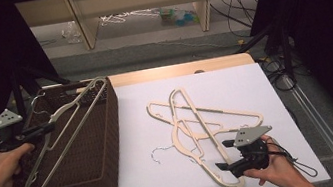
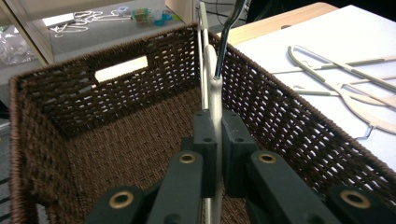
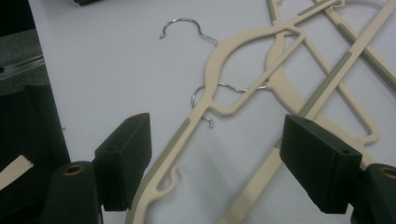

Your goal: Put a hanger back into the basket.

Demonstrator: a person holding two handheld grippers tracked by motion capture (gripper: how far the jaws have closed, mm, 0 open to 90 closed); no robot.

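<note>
while the left gripper (image 1: 34,133) hovers at the near left edge of the brown wicker basket (image 2: 70,140), its fingers (image 2: 205,140) are clamped tight on the neck of a cream plastic hanger (image 1: 70,124). that hanger slants down into the basket, its metal hook (image 2: 226,37) pointing up past the fingers in the left gripper view and one shoulder resting on the basket's far rim. the basket sits on the left part of the white counter (image 1: 167,174). to its right lies a tangled pile of cream hangers (image 1: 199,123), overlapping each other. the right gripper (image 1: 225,155) rests low at the pile's near end, its fingers (image 3: 126,154) spread wide, straddling a hanger arm (image 3: 163,163) without pressing on it.
</note>
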